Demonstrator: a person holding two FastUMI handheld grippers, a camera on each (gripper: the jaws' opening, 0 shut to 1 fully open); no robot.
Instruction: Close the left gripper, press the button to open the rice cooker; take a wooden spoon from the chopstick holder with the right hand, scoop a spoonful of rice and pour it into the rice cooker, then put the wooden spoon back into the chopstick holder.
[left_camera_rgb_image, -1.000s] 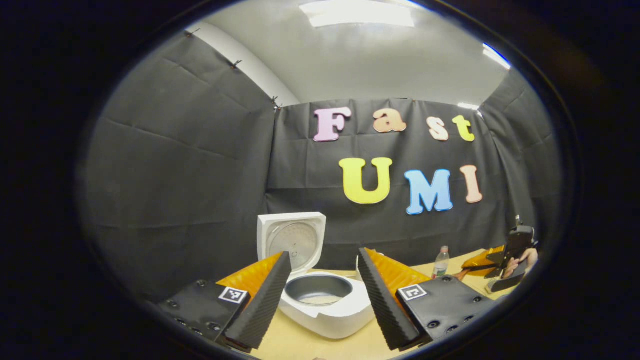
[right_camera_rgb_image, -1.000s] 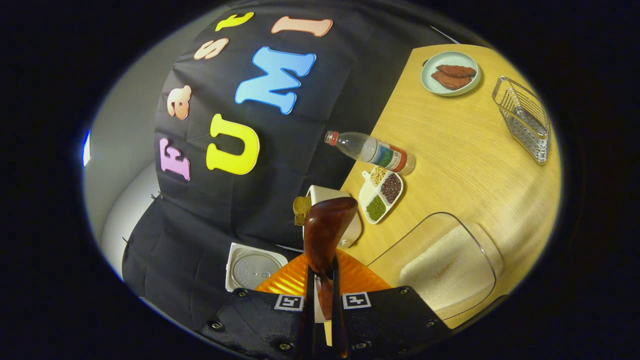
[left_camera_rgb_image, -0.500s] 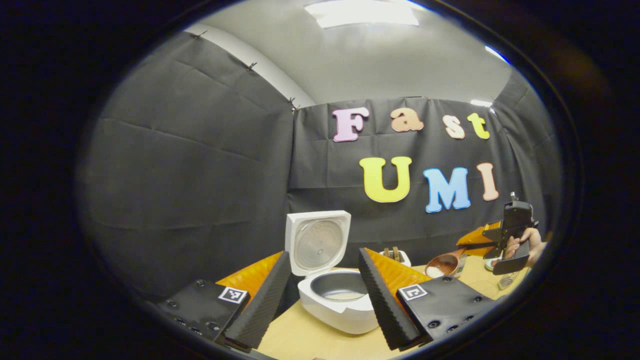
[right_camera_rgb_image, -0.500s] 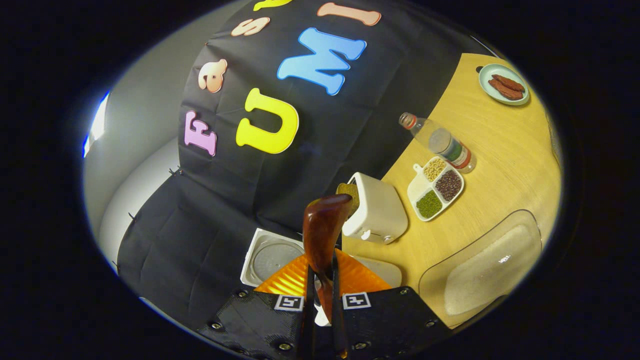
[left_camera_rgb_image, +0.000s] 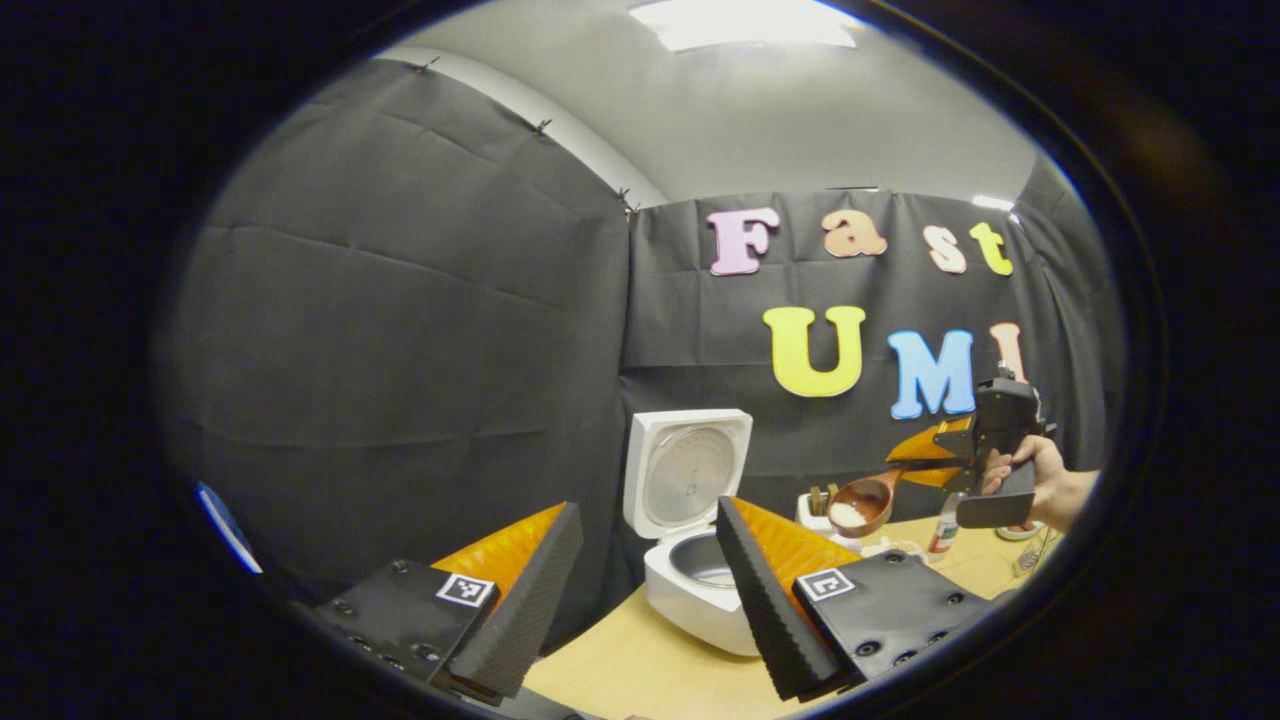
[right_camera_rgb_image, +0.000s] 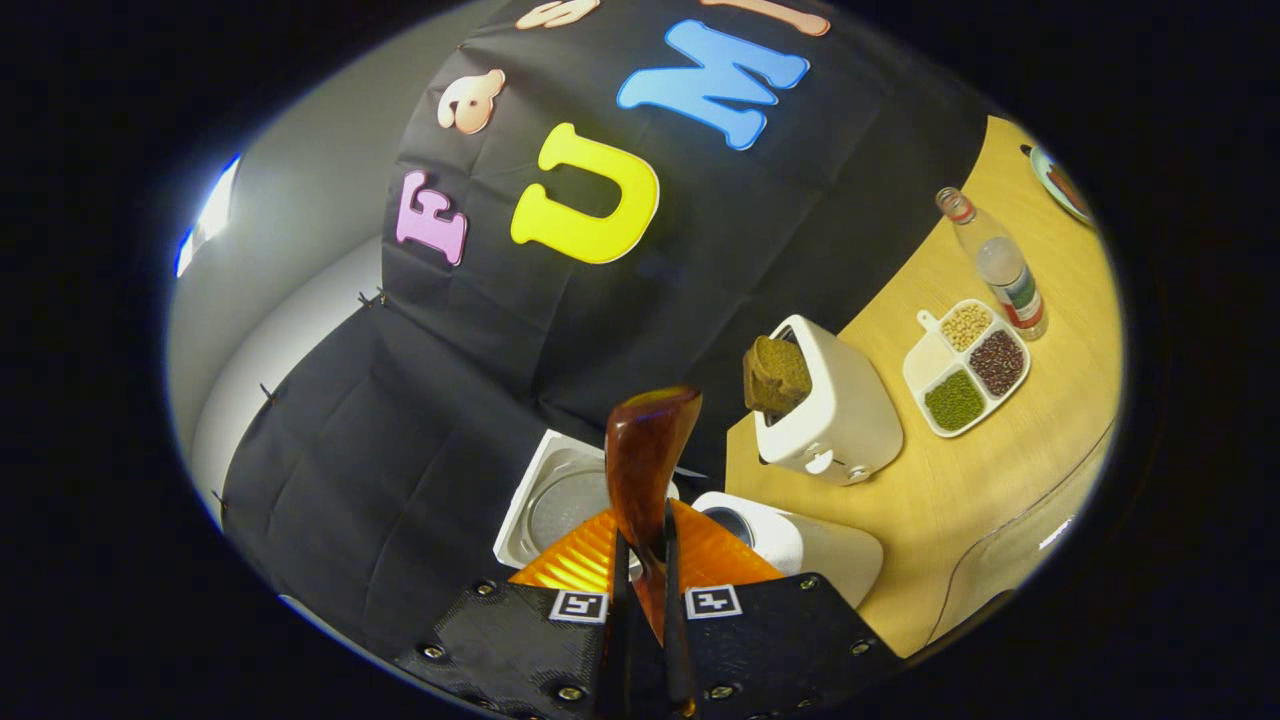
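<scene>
In the left gripper view, the left hand-held gripper (left_camera_rgb_image: 640, 590) hangs with its fingers spread wide apart and nothing between them, low over the wooden bench (left_camera_rgb_image: 640, 665). Beyond it the white rice cooker (left_camera_rgb_image: 700, 600) stands on the bench with its lid (left_camera_rgb_image: 688, 472) raised upright and the grey inner pot exposed. To the right of the cooker, a wooden spoon (left_camera_rgb_image: 862, 503) carrying a heap of white rice is held level in the air, near the open pot, above the white chopstick holder (left_camera_rgb_image: 815, 508). Farther right, a hand (left_camera_rgb_image: 1040, 480) grips the right hand-held gripper (left_camera_rgb_image: 905, 466), whose fingers pinch the spoon's handle. In the right gripper view, the right hand-held gripper (right_camera_rgb_image: 645, 600) is pressed together on the spoon (right_camera_rgb_image: 645, 455), with the open cooker (right_camera_rgb_image: 790, 540) just beyond, then the chopstick holder (right_camera_rgb_image: 835, 415), a divided dish of beans (right_camera_rgb_image: 965, 370) and a plastic bottle (right_camera_rgb_image: 995, 265).
</scene>
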